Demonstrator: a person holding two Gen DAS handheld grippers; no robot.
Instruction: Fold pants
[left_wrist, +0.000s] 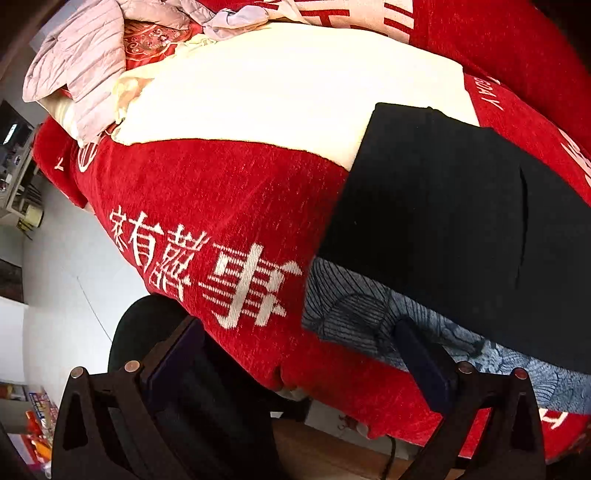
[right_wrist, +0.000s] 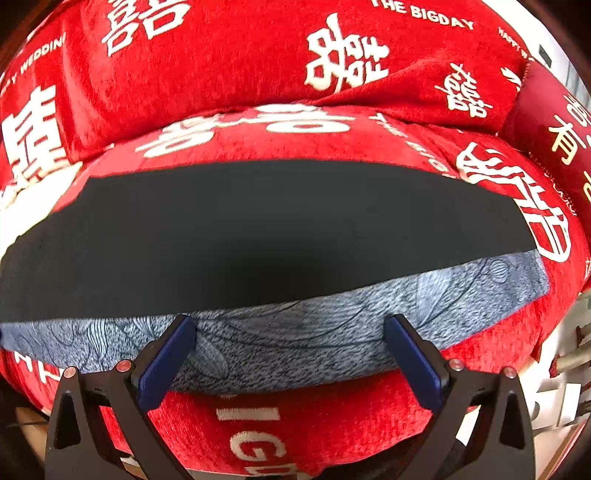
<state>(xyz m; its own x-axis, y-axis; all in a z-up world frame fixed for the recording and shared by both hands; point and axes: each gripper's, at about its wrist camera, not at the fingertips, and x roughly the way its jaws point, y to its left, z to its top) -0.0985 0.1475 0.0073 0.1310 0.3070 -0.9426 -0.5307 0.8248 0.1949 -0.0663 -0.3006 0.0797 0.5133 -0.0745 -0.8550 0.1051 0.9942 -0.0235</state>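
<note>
Pants (right_wrist: 258, 229) beyond the spread tool (right_wrist: 291, 332) (seemingly untouched).

Red lettered sofa cover (right_wrist: 240, 55), pale floor (left_wrist: 70, 266), cluttered shelf (left_wrist: 14, 177).

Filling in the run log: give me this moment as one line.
task: fold pants | pants: flat on grey-blue cloth over red blanket | left gripper: open, empty | right gripper: open, empty, near pants edge

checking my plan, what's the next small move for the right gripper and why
Probably ease the right hand-held gripper forward and down to the near edge of the dark pants. Its jaws are open and empty over the blue-grey patterned fabric, short of the pants.
</note>
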